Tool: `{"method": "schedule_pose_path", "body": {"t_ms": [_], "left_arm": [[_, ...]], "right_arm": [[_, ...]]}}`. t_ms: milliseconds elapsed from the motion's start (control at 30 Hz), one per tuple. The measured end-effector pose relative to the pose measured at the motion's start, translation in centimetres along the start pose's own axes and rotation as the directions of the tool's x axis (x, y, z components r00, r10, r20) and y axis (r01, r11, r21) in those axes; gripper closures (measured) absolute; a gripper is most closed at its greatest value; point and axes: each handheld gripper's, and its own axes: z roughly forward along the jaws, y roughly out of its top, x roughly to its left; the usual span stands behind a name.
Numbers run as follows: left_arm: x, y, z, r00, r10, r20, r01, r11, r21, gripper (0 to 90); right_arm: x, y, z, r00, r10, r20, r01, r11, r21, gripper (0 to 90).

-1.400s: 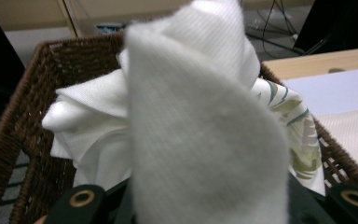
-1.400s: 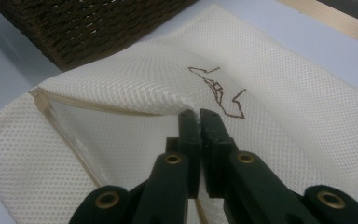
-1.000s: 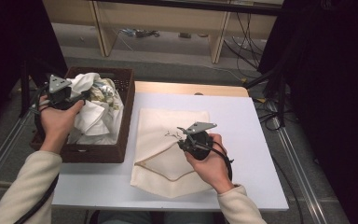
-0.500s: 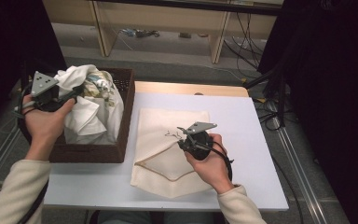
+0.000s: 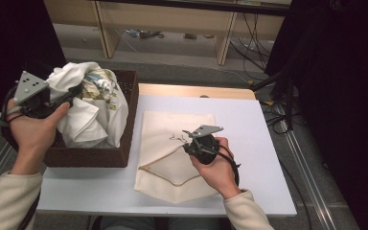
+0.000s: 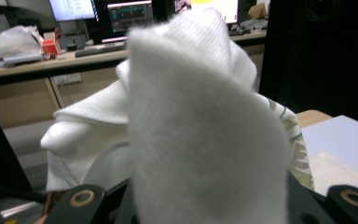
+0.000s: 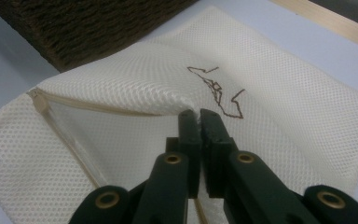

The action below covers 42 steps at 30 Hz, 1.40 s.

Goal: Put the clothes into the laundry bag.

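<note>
2 pairs of tongs are at work. The right tongs (image 7: 199,113) are clamped on the top layer of the cream mesh laundry bag (image 5: 172,153), lifting its zipped mouth edge into a small tent while the rest lies flat on the white tabletop (image 5: 249,120). The left tongs (image 5: 74,93) grip a white cloth (image 5: 84,120), held up above the brown wicker basket (image 5: 88,155) at the tabletop's left edge, with a patterned cloth (image 5: 100,86) bunched beside it in the basket.

By my reading, the opening of the bag is done and the first cloth is picked; carrying it across and pushing it into the bag is left, as is any further cloth.

The bag's long axis runs away from the person, its open mouth facing the near left. The white cloth hangs crumpled, with no clear axis.
</note>
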Motion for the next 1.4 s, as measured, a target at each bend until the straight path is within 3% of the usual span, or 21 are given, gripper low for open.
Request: {"method": "schedule_pose_path", "body": {"t_ms": [133,167,333,367,500,533,633,767,867,900,933,1000,1100,1233,1300,1400], "left_arm": [[-0.9,1.2,-1.3,0.9992,0.033,0.023,-0.033,0.9989,-0.033,76.6],[-1.1,1.4,-1.6,0.999,0.032,0.032,-0.031,0.9986,-0.043,76.5],[-2.6,2.7,-3.4,0.996,0.055,0.071,-0.048,0.995,-0.088,76.6],[-2.8,2.9,-3.7,0.9946,0.071,0.076,-0.063,0.9931,-0.099,76.5],[-3.8,3.5,-5.0,0.9901,0.094,0.103,-0.079,0.9864,-0.144,76.5],[-4.1,3.7,-5.3,0.9886,0.101,0.111,-0.084,0.985,-0.151,76.5],[-4.8,4.0,-6.1,0.9863,0.104,0.128,-0.079,0.9793,-0.186,76.5],[-5.5,4.4,-7.2,0.9833,0.123,0.134,-0.086,0.9635,-0.254,76.6],[-6.0,4.6,-7.6,0.9795,0.132,0.152,-0.088,0.9599,-0.266,76.6],[-6.2,4.6,-7.7,0.9775,0.135,0.162,-0.088,0.9595,-0.267,76.6],[-6.4,4.6,-7.8,0.9756,0.133,0.175,-0.081,0.9587,-0.272,76.6],[-6.8,4.6,-8.1,0.9719,0.131,0.195,-0.073,0.9578,-0.278,76.6],[-7.4,5.0,-8.7,0.9638,0.138,0.228,-0.064,0.9509,-0.303,76.6],[-8.6,5.8,-9.8,0.9482,0.146,0.282,-0.046,0.942,-0.332,76.6],[-9.2,6.2,-10.5,0.9366,0.156,0.314,-0.044,0.9405,-0.337,76.6],[-10.2,6.3,-11.1,0.9124,0.168,0.373,-0.036,0.9411,-0.336,76.5]], "right_arm": [[0.2,0.0,-0.1,0.9996,0.028,-0.004,-0.028,1.0,0.004,89.0],[0.1,0.0,0.0,1.0,0.007,0.0,-0.007,1.0,0.001,89.0],[0.1,0.0,-0.1,1.0,0.007,0.0,-0.007,1.0,0.0,89.0],[-0.1,0.0,0.0,0.9999,-0.016,0.003,0.017,1.0,-0.017,89.0],[-0.1,0.0,-0.1,0.9999,-0.012,0.003,0.012,1.0,-0.017,89.0],[0.0,0.0,-0.1,0.9998,0.017,0.003,-0.017,1.0,-0.01,89.0],[0.0,0.0,-0.2,0.9999,0.011,0.007,-0.011,1.0,-0.013,89.0],[0.0,0.0,-0.2,0.9999,0.012,0.008,-0.012,1.0,-0.017,89.0],[0.1,0.0,-0.2,0.9995,0.031,0.004,-0.031,0.999,-0.012,89.0],[-0.1,0.1,-0.2,1.0,-0.001,0.007,0.002,1.0,-0.018,89.0],[0.1,0.0,-0.2,0.9995,0.031,0.007,-0.03,0.999,-0.016,89.0],[0.0,0.0,-0.3,0.9998,0.021,0.004,-0.021,1.0,-0.017,89.0],[0.0,0.0,-0.3,0.9996,0.026,0.008,-0.026,1.0,-0.018,89.0],[-0.1,0.1,-0.4,0.9998,0.019,0.008,-0.019,1.0,-0.022,89.0],[-0.1,0.1,-0.4,0.9998,0.019,0.009,-0.019,1.0,-0.024,89.0],[-0.1,0.1,-0.5,0.9997,0.025,0.005,-0.024,0.999,-0.029,89.0]]}}
